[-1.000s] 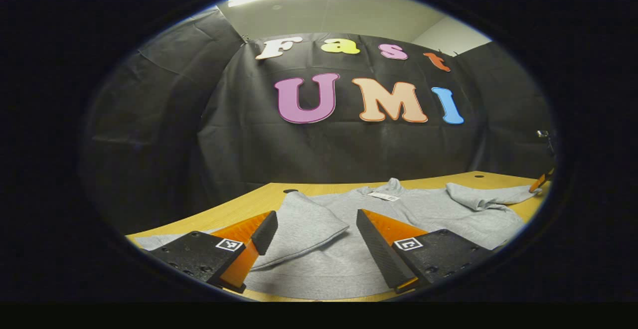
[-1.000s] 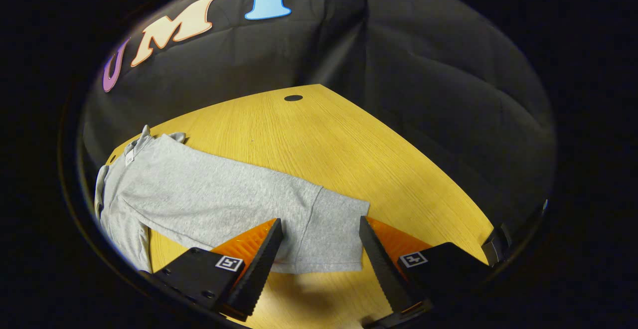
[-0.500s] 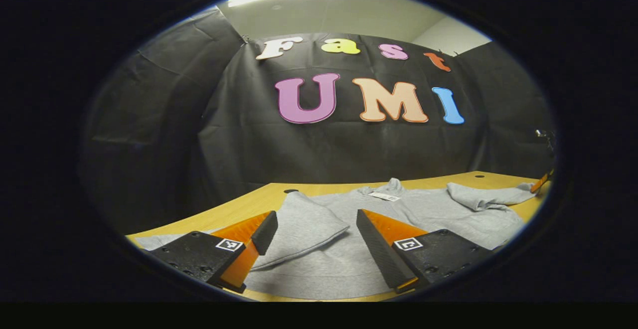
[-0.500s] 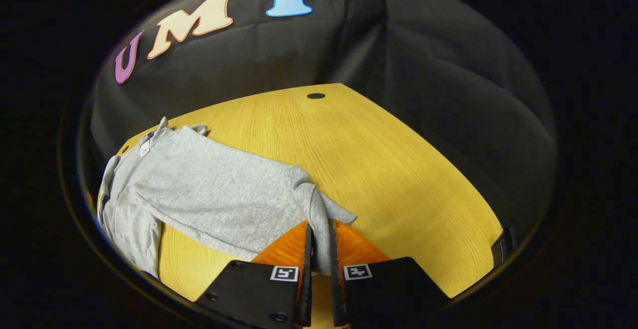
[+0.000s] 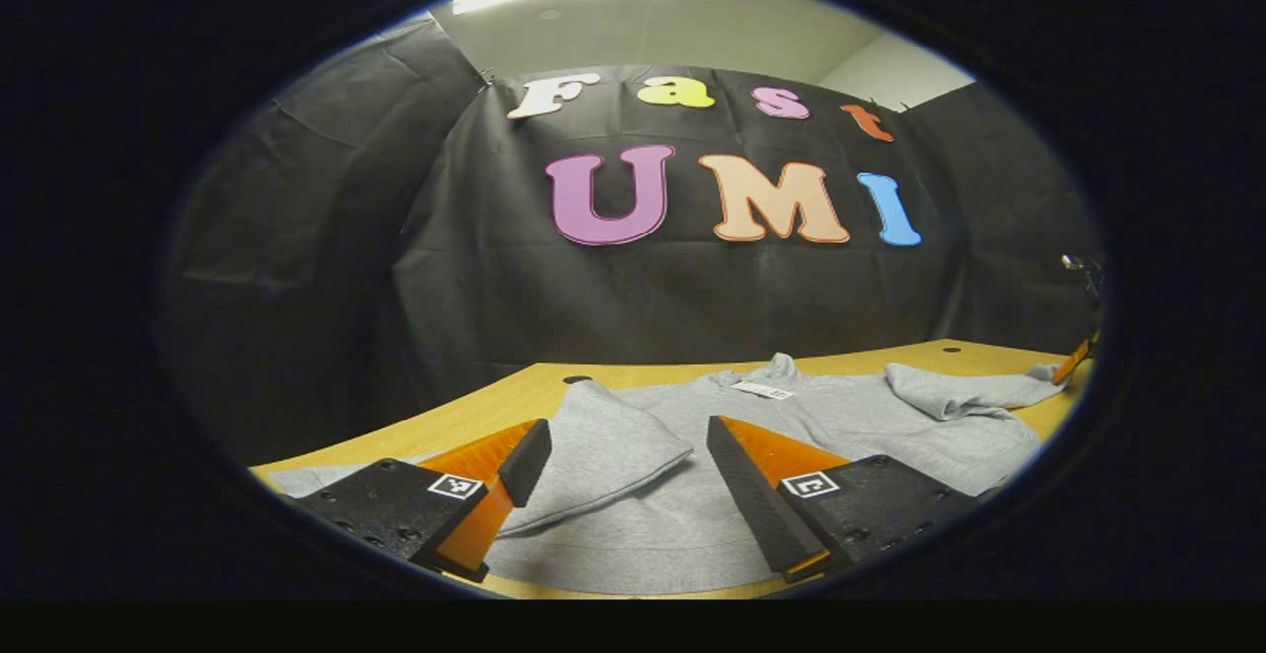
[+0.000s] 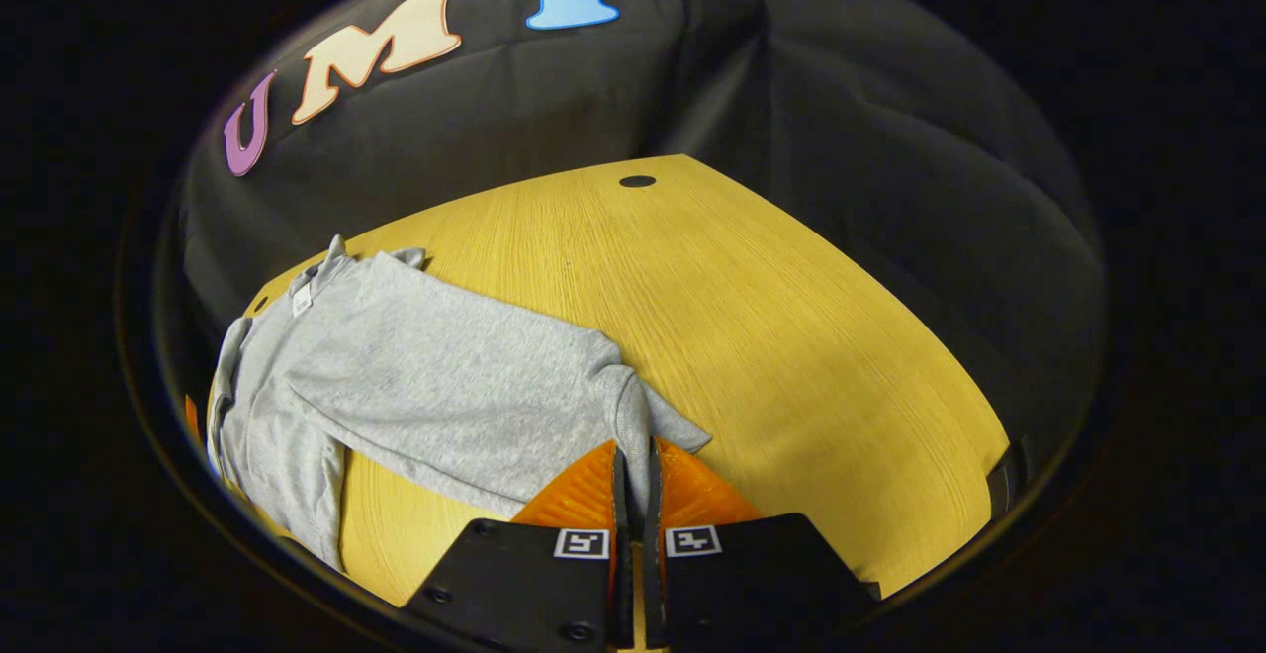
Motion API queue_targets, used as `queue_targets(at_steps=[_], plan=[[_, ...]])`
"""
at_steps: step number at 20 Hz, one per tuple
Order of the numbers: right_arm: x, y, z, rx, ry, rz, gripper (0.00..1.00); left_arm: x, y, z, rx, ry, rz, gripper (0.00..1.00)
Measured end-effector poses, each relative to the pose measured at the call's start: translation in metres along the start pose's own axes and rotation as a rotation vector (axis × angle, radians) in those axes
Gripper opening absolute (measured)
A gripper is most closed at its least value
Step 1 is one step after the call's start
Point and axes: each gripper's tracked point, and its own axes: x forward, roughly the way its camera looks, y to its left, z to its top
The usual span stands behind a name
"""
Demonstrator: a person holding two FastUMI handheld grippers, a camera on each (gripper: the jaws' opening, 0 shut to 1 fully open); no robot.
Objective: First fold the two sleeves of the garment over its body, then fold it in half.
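A grey long-sleeved garment [image 5: 781, 416] lies flat on the wooden table [image 5: 495, 406]. In the left gripper view one sleeve [image 5: 603, 445] rests folded over the body, and my left gripper [image 5: 623, 465] hovers open just above the hem with nothing between its fingers. The other sleeve [image 6: 455, 386] stretches out to the side in the right gripper view. My right gripper [image 6: 633, 460] is shut on that sleeve's cuff [image 6: 638, 416], which bunches up between the fingers. The same sleeve [image 5: 959, 391] and the tip of the right gripper [image 5: 1070, 361] appear at the far right of the left gripper view.
Bare tabletop [image 6: 791, 336] spreads to the right of the outstretched sleeve. A dark round hole [image 6: 637, 181] sits near the table's far edge, and black cloth walls close in the booth behind and at the sides.
My right gripper went from open around the sleeve's cuff to shut on it, and the cuff has bunched and drawn slightly inward. The left gripper has not moved.
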Motion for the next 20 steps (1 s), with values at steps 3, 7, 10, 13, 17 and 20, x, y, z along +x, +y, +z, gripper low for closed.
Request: queue_targets(at_steps=[3,7,10,13,17,20], plan=[[-0.006,0.03,0.008,0.038,-0.009,0.094,0.06,0.001,0.0,0.0,0.0,0.0,0.0,0.94],[-0.011,0.068,0.026,0.053,-0.033,0.186,0.06,0.0,0.001,0.001,0.0,0.001,0.0,0.94],[-0.016,0.095,0.043,0.036,-0.062,0.224,0.06,-0.001,0.001,0.0,-0.001,0.001,0.001,0.93],[-0.019,0.127,0.058,0.033,-0.09,0.274,0.06,-0.001,0.001,0.0,-0.001,0.001,0.001,0.94],[-0.02,0.176,0.077,0.031,-0.124,0.35,0.06,0.0,0.002,0.001,-0.001,0.001,0.001,0.93],[-0.02,0.218,0.09,0.004,-0.149,0.393,0.06,-0.002,0.001,0.0,-0.001,0.002,0.001,0.94]])
